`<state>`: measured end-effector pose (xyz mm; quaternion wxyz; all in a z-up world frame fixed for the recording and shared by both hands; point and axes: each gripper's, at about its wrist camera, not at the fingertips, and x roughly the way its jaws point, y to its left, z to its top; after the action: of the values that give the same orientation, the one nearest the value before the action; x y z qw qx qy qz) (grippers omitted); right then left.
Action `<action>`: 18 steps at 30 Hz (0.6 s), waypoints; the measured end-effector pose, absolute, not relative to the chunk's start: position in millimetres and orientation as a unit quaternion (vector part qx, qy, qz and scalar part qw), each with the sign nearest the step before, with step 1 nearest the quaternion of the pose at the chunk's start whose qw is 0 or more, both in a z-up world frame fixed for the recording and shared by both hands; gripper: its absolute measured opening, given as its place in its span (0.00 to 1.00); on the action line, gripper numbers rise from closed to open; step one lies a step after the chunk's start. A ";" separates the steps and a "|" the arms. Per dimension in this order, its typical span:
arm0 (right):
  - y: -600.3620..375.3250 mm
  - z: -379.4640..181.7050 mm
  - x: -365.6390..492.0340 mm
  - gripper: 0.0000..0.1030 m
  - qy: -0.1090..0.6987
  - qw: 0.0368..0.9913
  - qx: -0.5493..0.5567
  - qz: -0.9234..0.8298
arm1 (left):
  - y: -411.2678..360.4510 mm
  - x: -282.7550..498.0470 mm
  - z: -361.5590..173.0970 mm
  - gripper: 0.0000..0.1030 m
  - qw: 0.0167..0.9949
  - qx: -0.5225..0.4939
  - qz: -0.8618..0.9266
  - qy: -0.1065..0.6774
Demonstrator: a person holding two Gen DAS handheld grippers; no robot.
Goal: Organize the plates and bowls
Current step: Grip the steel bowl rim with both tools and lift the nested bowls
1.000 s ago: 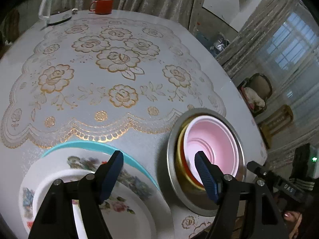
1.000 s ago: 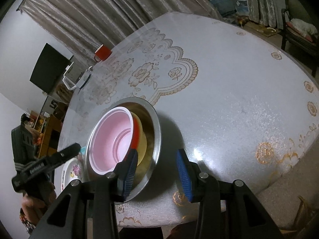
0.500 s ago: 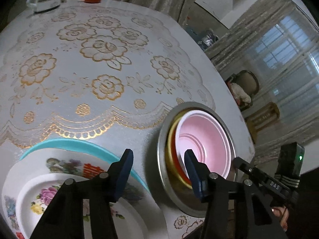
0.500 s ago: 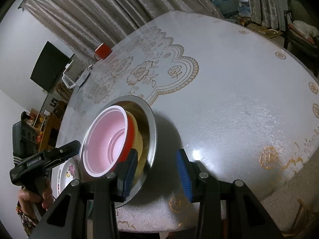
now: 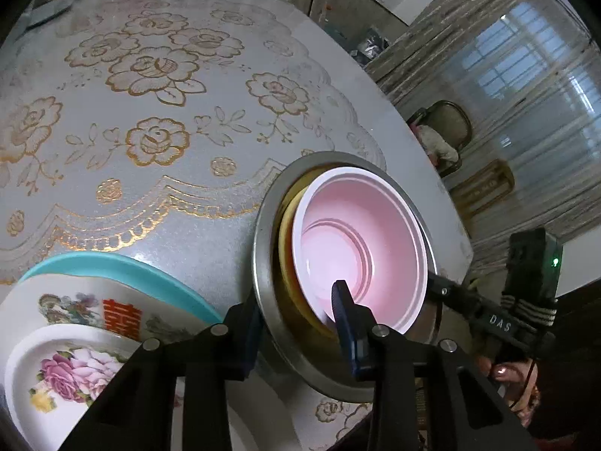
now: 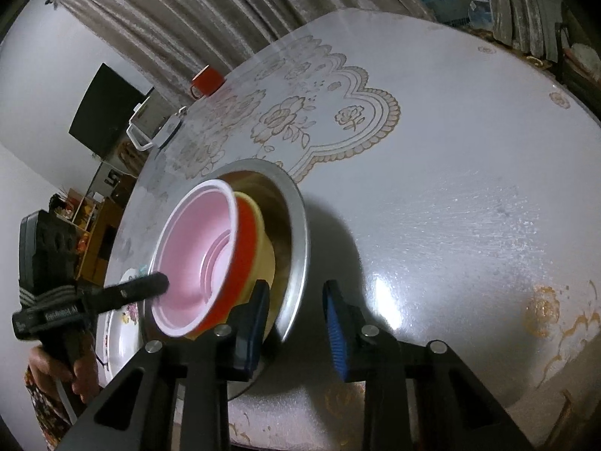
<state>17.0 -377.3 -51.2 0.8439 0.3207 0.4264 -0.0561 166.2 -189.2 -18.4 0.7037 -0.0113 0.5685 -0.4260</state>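
A stack of bowls is sat near the table [image 6: 469,173] edge: a pink bowl [image 5: 357,248] is nested in a red one [image 6: 240,259], that's in a yellow one [image 6: 265,251], and the lot is held inside a big metal bowl [image 5: 268,300].

The left gripper [image 5: 296,323] is straddled over the metal bowl's near rim, one pad outside it, the other inside against the pink bowl. Its jaws have just been closing, and by now the rim is pinched between them, as far as can be made out.

The right gripper [image 6: 296,323] is placed on the opposite side, with the metal rim between its blue pads. Its jaws have just been closing too, but a gap can still be seen between the rim and the outer pad, so nothing is really gripped there yet.

Just beside the bowls, flowery plates [image 5: 67,360] are stacked on a teal plate [image 5: 124,268]. A red mug [image 6: 206,80] is parked way across the table.
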 end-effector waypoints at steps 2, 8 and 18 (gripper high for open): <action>-380.1 -49.7 16.4 0.23 0.424 0.846 0.320 -0.060 | -192.4 163.9 -17.5 0.34 0.701 -0.019 -0.431 0.568; -401.1 -47.9 13.4 0.22 0.416 0.846 0.320 -0.094 | -212.7 159.2 -11.2 0.40 0.696 -0.027 -0.451 0.557; -407.3 -42.6 8.7 0.29 0.414 0.847 0.322 -0.093 | -170.4 166.9 -4.4 0.51 0.703 -0.084 -0.417 0.569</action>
<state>8.7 -407.3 -42.6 0.8466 0.3215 0.4138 -0.0930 166.9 -170.4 -4.4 0.7033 -0.0839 0.5694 -0.4172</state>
